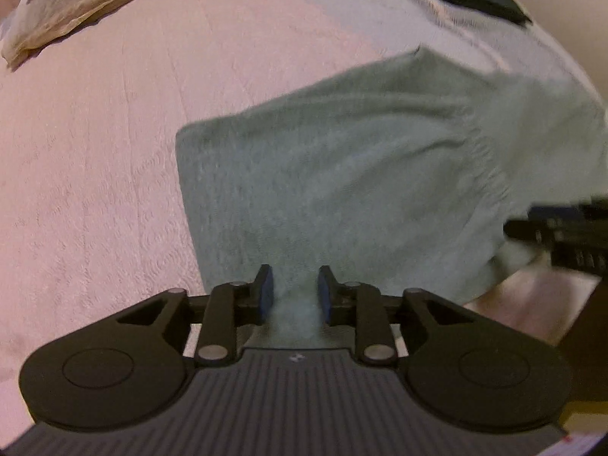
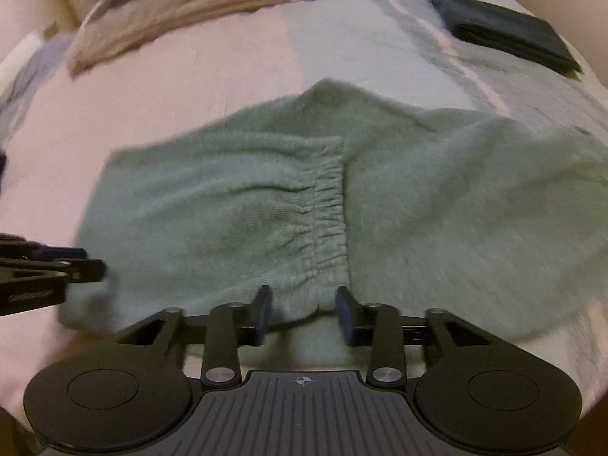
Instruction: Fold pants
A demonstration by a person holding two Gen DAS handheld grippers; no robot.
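Pale green fleece pants (image 2: 288,205) lay folded on a pink bedspread (image 1: 95,152), the gathered elastic waistband (image 2: 328,212) running down the middle of the right wrist view. The left gripper (image 1: 292,292) was closed on a bunched tuft of the near edge of the pants, fabric filling the narrow gap between its blue pads (image 1: 267,292). The right gripper (image 2: 304,311) straddled the near edge just below the waistband; fabric sat between its fingers, but the gap was wider and whether the pads pressed the cloth could not be made out. Both views were softened by motion blur, and the fleece edges smeared into the bedspread. In the left wrist view the right gripper showed only as a dark blurred shape cut off at the frame's right edge; in the right wrist view the left gripper entered from the left edge, its tips against the corner of the pants. Farther off lay a crumpled tan garment (image 2: 182,11) and a dark folded garment (image 2: 505,30), both partly cropped in the left wrist view.
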